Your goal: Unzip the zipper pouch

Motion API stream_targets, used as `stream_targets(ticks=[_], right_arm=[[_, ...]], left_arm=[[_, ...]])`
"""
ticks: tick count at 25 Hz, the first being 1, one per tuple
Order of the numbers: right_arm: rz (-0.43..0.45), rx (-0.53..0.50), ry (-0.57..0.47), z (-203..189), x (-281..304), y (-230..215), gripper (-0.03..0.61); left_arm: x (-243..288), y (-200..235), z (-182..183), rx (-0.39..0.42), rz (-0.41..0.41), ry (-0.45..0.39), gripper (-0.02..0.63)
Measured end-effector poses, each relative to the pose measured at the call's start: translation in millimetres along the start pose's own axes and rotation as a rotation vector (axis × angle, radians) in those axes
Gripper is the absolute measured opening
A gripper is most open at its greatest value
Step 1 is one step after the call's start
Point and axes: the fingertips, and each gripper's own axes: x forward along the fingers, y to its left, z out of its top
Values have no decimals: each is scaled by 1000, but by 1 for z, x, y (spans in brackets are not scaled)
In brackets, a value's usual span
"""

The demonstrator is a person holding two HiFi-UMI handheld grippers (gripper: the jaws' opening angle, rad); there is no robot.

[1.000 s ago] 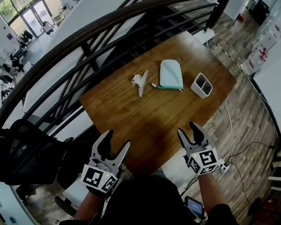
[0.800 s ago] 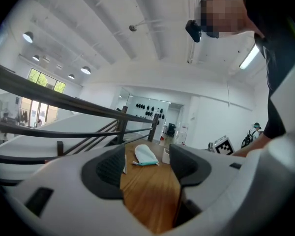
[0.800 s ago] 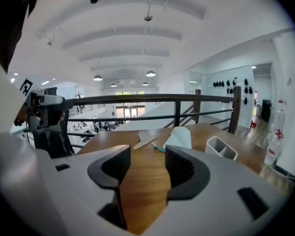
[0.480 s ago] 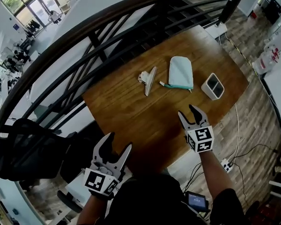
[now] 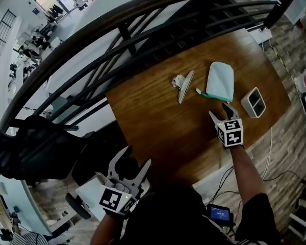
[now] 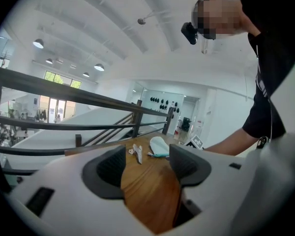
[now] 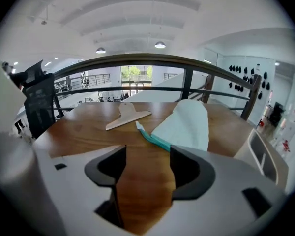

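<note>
The pale mint zipper pouch (image 5: 220, 79) lies flat on the wooden table (image 5: 153, 121), its teal zipper along the near edge and the pull tab pointing left. It also shows as the pouch (image 7: 186, 123) in the right gripper view and, small and far, as the pouch (image 6: 158, 144) in the left gripper view. My right gripper (image 5: 219, 111) hovers just short of the zipper; its jaws are opening with nothing between them, only bare wood around the gripper (image 7: 147, 168). My left gripper (image 5: 136, 157) is open and empty, held off the table's near left corner.
A pale bag clip (image 5: 183, 84) lies left of the pouch. A white two-compartment box (image 5: 255, 102) stands at its right, close to the right gripper. A dark curved railing (image 5: 117, 29) runs behind the table, and a black chair (image 5: 35, 152) stands at the left.
My right gripper has moved forward over the table, from its near edge to just short of the pouch's zipper. The left gripper has stayed by the near edge.
</note>
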Motion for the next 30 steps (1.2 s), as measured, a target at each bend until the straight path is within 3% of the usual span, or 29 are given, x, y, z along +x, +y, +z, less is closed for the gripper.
stream_targets(ticks=[8,13,16,21,30], right_arm=[[-73,18,51,22,48,-33,312],[-93,151,117,19,79,-46,334],[-45,246,152,10,86,-41,266],[-18,255,193,1,80,-25,176],[35,217,266,-42,22,33,115]], left_arm=[[-17,16,-2,-12,102,4,276],[-26,20,4,-54,142,-28,276],[-29,22,-3,-70,169,-6,276],[-29,22,-8,-91,167,-9,276],[-23,15,0,-113,99,-41,276]])
